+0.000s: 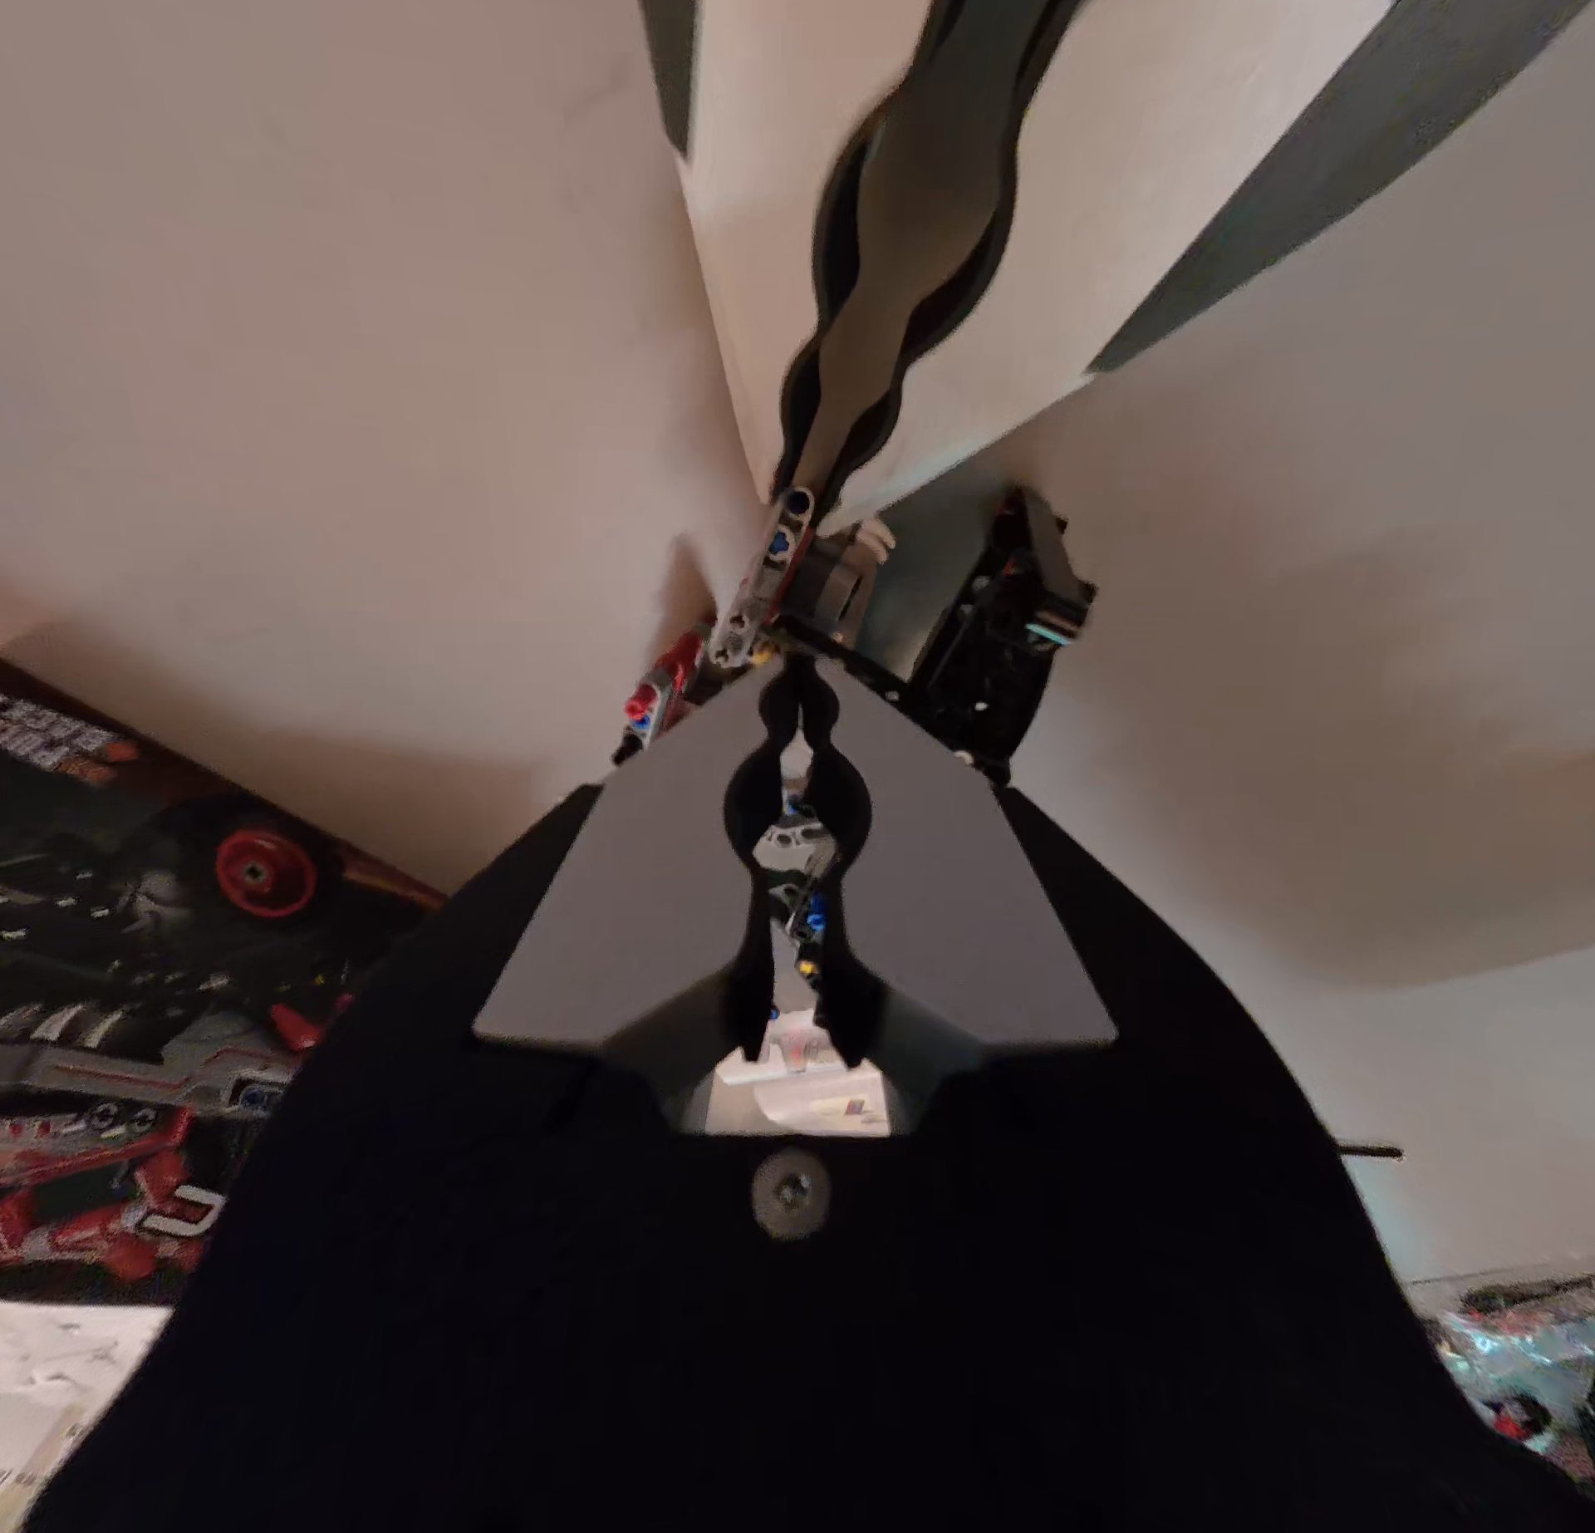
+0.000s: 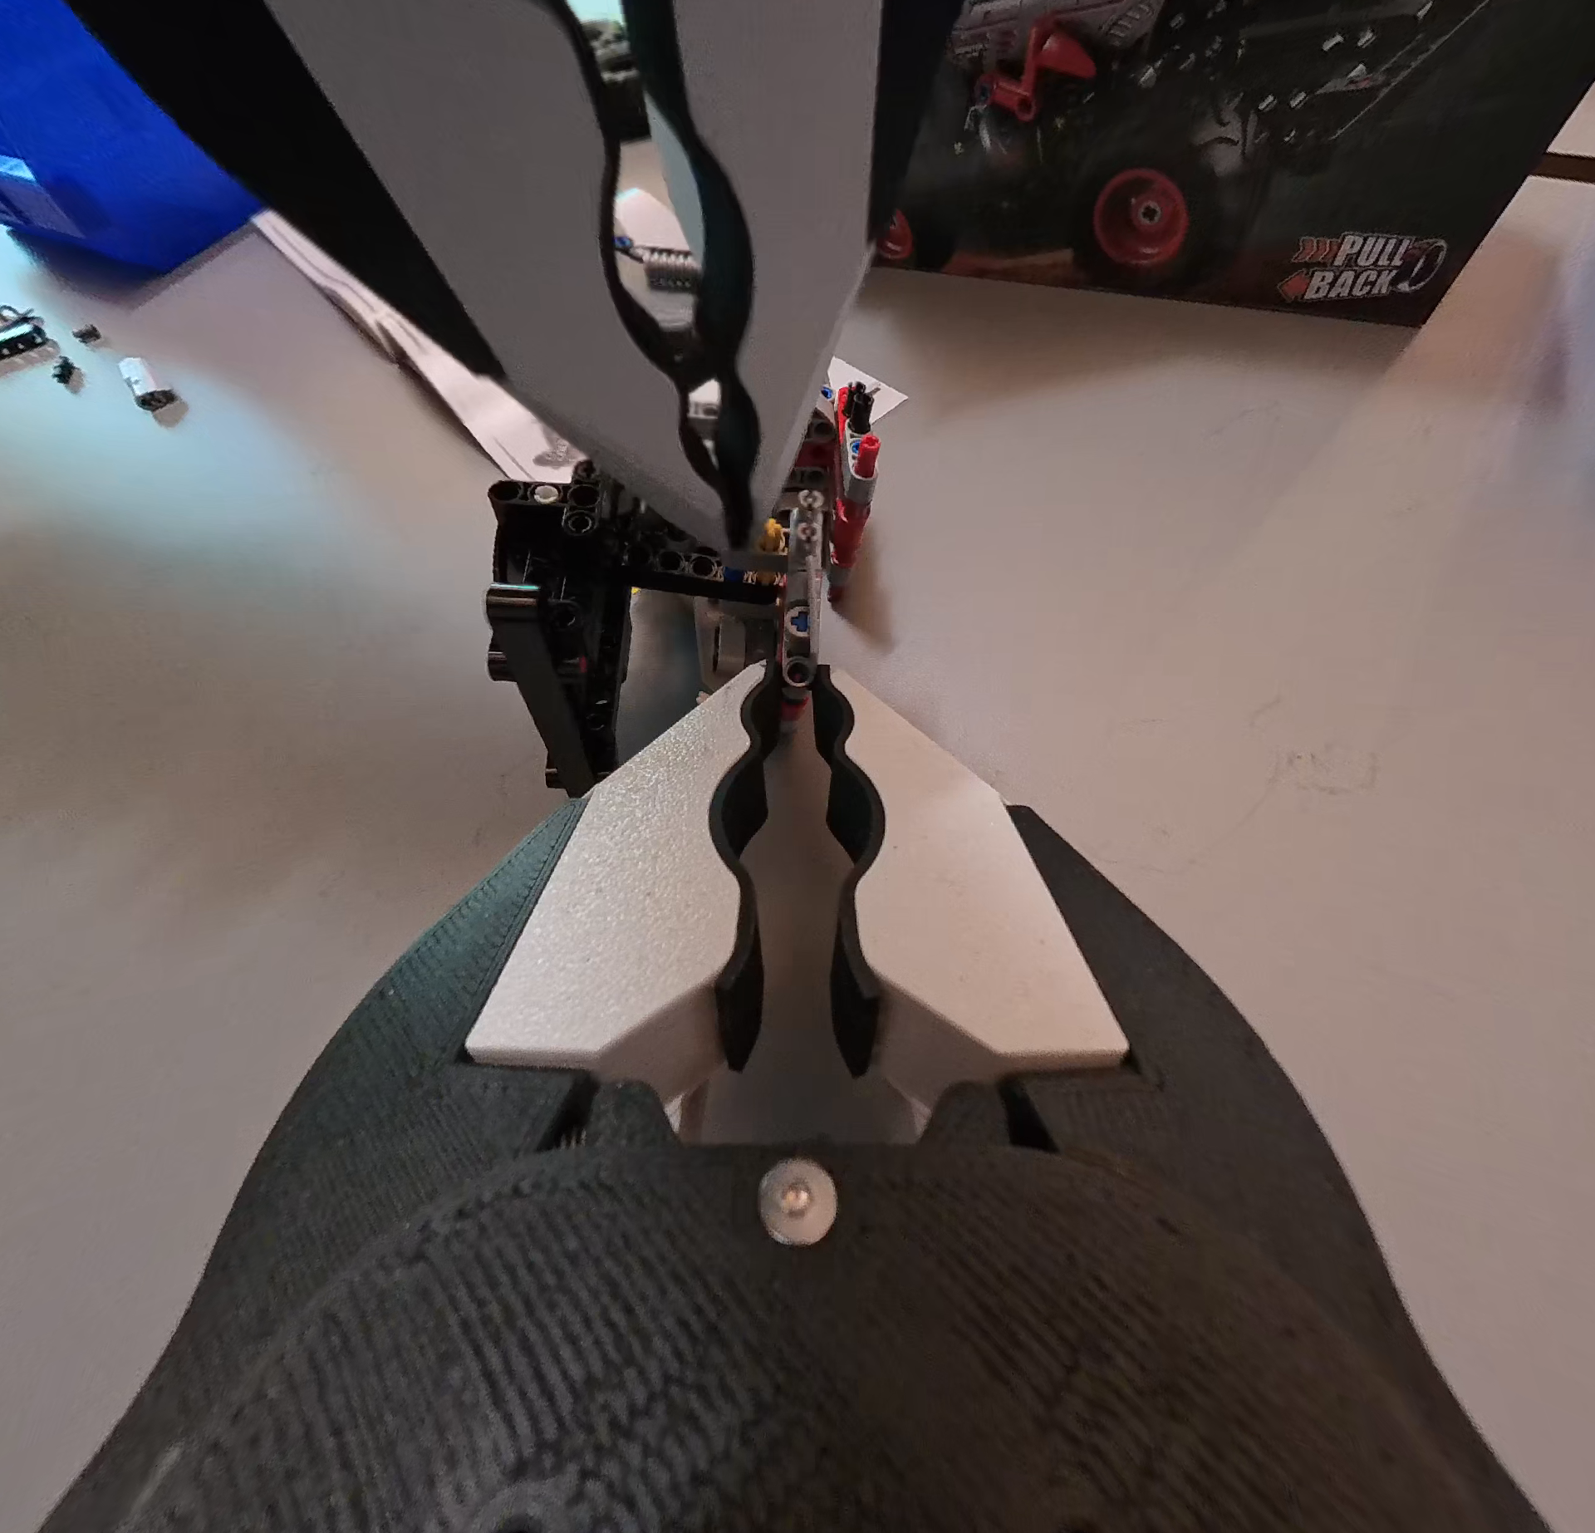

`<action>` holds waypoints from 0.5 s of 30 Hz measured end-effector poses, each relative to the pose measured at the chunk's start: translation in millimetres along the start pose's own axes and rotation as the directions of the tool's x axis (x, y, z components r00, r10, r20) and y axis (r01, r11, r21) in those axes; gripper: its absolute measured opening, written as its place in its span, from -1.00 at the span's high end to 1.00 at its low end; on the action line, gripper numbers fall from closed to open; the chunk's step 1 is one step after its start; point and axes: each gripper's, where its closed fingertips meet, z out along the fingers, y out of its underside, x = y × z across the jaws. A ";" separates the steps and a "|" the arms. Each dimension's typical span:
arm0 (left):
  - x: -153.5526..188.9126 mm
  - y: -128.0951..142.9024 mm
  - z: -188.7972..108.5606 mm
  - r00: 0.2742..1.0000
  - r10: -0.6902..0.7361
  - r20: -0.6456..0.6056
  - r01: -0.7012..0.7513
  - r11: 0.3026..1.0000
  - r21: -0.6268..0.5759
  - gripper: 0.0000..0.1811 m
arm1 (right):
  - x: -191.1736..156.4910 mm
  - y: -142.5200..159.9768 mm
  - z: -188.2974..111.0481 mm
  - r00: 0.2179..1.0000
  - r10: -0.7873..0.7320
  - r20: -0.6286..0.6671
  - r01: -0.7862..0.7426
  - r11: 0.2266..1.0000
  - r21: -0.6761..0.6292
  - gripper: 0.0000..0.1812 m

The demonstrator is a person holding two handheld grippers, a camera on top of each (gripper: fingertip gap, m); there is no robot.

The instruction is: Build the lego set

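Right wrist view: both grippers clamp lego assembly (image 2: pixel 604 576); black frame, grey beam, red pins

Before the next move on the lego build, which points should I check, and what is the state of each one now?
1. Right gripper jaws pinch the grey holed lego beam: ok.
2. Left gripper jaws closed on the black holed lego beam: ok.
3. Grey beam fully seated on the black lego chassis: cannot tell.
4. Chassis resting on the white table: cannot tell.
5. Loose small lego parts away from the grippers: ok.
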 end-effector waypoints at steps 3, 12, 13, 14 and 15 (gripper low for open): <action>-4.0 5.9 -0.5 1.000 0.010 0.024 -0.009 0.999 -0.042 1.00 | 0.1 0.2 0.0 1.000 0.000 0.000 0.000 1.000 -0.001 0.93; -2.2 -1.7 -7.4 0.999 0.024 0.028 -0.023 1.000 -0.005 1.00 | 0.0 0.4 0.2 1.000 0.000 0.001 0.000 1.000 -0.002 0.93; -0.3 -3.4 -5.0 0.999 0.028 0.021 -0.028 1.000 0.001 1.00 | 0.1 0.4 0.2 1.000 0.002 0.002 -0.002 1.000 -0.002 0.93; 1.6 -3.1 -0.2 1.000 0.028 0.007 -0.028 1.000 0.005 1.00 | 0.1 0.5 0.2 1.000 0.004 0.004 -0.004 1.000 -0.003 0.92; 2.4 -2.1 2.3 1.000 0.021 -0.007 -0.021 1.000 0.009 1.00 | -0.2 0.3 0.2 1.000 0.005 0.007 -0.005 1.000 -0.001 0.93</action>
